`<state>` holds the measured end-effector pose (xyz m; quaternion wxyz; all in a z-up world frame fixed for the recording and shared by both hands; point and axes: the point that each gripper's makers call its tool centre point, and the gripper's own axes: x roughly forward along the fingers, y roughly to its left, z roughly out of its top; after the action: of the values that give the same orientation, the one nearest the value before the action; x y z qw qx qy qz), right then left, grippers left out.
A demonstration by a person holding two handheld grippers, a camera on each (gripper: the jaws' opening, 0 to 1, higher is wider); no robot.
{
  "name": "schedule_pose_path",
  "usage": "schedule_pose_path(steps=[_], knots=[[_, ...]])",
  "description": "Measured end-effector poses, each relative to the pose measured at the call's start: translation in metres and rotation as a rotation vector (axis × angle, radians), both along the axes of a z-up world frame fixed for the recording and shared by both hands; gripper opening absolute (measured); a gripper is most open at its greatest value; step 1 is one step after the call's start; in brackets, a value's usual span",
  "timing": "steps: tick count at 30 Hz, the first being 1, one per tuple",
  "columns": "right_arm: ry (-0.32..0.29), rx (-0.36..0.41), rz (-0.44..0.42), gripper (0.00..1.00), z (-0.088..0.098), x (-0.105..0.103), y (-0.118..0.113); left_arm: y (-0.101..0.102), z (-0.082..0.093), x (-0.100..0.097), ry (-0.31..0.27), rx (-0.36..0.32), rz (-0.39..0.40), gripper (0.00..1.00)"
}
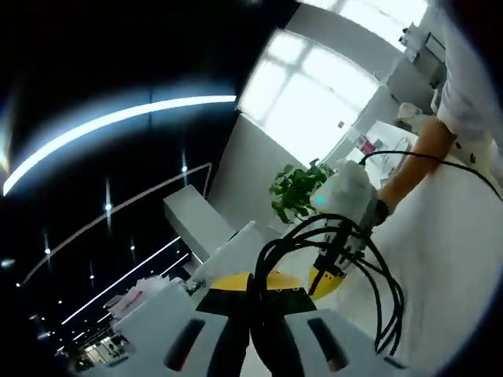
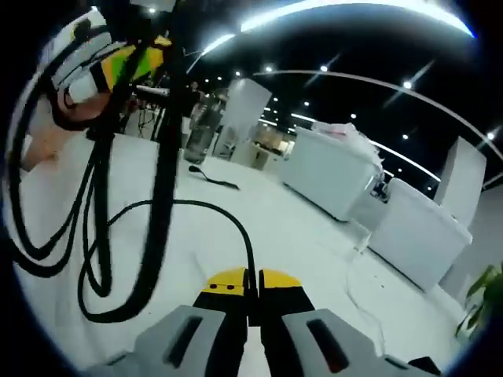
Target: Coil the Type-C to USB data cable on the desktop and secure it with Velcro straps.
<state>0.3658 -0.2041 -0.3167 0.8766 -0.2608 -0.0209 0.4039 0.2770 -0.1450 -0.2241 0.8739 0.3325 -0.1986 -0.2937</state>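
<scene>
The black data cable (image 1: 387, 292) hangs in several loose loops between the two grippers, above the white desktop (image 2: 299, 236). My left gripper (image 1: 258, 287), yellow-tipped, is shut on a bunch of loops at the bottom of the left gripper view. My right gripper (image 2: 249, 281) is shut on a single strand of the cable (image 2: 102, 204), whose loops droop at the left. The right gripper (image 1: 332, 267) enters the left gripper view from the right, at the loops' far side. The left gripper (image 2: 126, 67) sits at the upper left of the right gripper view. A short black strip (image 2: 211, 177), perhaps the Velcro strap, lies flat on the desktop.
A person's forearm (image 1: 415, 169) and white sleeve (image 1: 471, 94) reach in behind the right gripper. A green potted plant (image 1: 297, 188) stands by a bright window. White counters (image 2: 330, 177) and a white cabinet (image 2: 416, 236) border the desktop's far side.
</scene>
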Motion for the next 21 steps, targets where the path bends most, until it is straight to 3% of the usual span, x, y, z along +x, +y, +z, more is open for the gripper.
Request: schedule_pose_path(steps=[5,7,12,15,21], knots=[[-0.082,0.074,0.011,0.03,0.033,-0.014,-0.003,0.014,-0.017,0.022,0.024,0.044,0.090,0.04],[-0.091,0.123,0.018,0.03,0.045,-0.019,-0.004,0.017,-0.021,0.028,0.033,0.045,0.100,0.04],[-0.112,0.165,0.062,0.03,0.058,-0.033,0.002,0.018,-0.028,0.030,0.072,0.013,0.070,0.04],[-0.105,0.215,0.116,0.03,0.066,-0.043,0.009,0.019,-0.031,0.033,0.059,0.029,0.091,0.04],[-0.105,0.244,0.164,0.03,0.072,-0.054,0.016,0.026,-0.027,0.034,-0.003,0.039,0.142,0.05]])
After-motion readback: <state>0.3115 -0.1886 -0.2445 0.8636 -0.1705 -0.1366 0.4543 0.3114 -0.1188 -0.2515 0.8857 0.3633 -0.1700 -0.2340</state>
